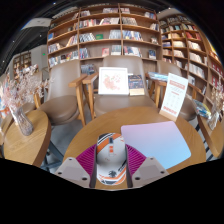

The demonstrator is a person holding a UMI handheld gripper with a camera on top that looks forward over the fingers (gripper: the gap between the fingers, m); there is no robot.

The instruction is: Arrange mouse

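The mouse [110,160] sits right between the claw's [111,168] two fingers, a white and dark body with a reddish-pink look from the pads on either side. The pads seem to hug it on both sides, so it looks clamped, narrow grip, with the mouse up off the tabletop [120,125] from what I can tell. Just to the right and a bit farther out is a pale blue mousepad [168,143], lying flat on the round wooden tabletop, apart from the mouse. Beyond the far edge of the tabletop there are wooden chairs [92,92] with cushions, and a white card or booklet [113,80] with a red patch stands propped up there. Next to it on the right is a darker book [137,84]. Further right another white sign [174,92] with orange print stands tilted. Off to the left is a second round table [25,140] with a vase of dried flowers [18,100] on it. The whole far wall is bookshelves [110,30] packed with books, wrapping round to the right side too. Can't make out any titles, too small.
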